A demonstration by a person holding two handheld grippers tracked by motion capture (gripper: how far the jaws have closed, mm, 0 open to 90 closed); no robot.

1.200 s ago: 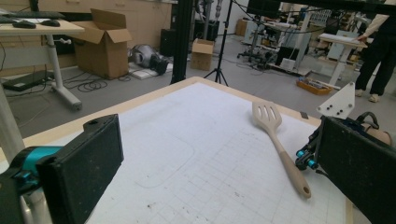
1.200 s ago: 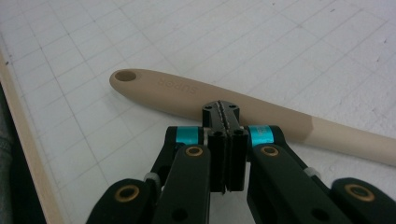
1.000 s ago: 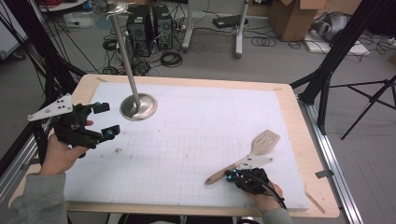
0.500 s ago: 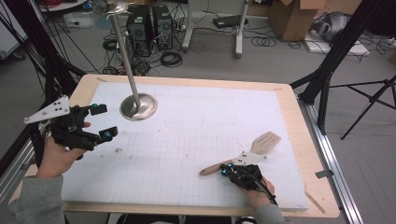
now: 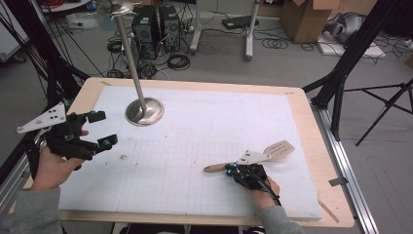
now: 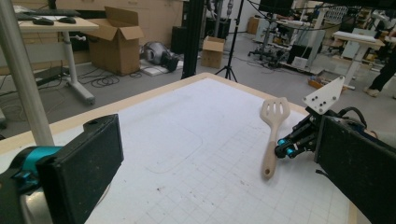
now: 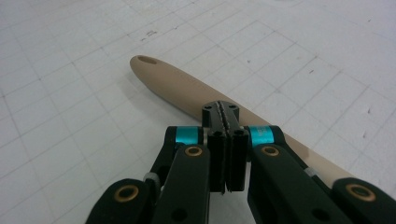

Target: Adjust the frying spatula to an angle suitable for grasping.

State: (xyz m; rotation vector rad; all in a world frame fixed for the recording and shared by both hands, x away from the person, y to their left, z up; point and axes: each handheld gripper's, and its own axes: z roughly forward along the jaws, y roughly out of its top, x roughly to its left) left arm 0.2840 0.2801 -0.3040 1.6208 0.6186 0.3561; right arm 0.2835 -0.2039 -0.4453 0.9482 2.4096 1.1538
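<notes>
We find the right gripper (image 5: 232,170) nearest, jaws pressed fully together with nothing between them, tips against the handle of the wooden spatula (image 5: 253,160). The spatula lies flat on the white gridded mat (image 5: 204,131), near the right front. In our judgement, a closed-jaw push could spin the spatula or slide it off toward the table edge. The left gripper (image 5: 100,129) hangs at the left, jaws wide apart, empty. Farther back stands a metal stand (image 5: 144,110). We see no containers on the table; open cardboard boxes (image 6: 116,39) sit on the floor beyond, contents indiscernible.
</notes>
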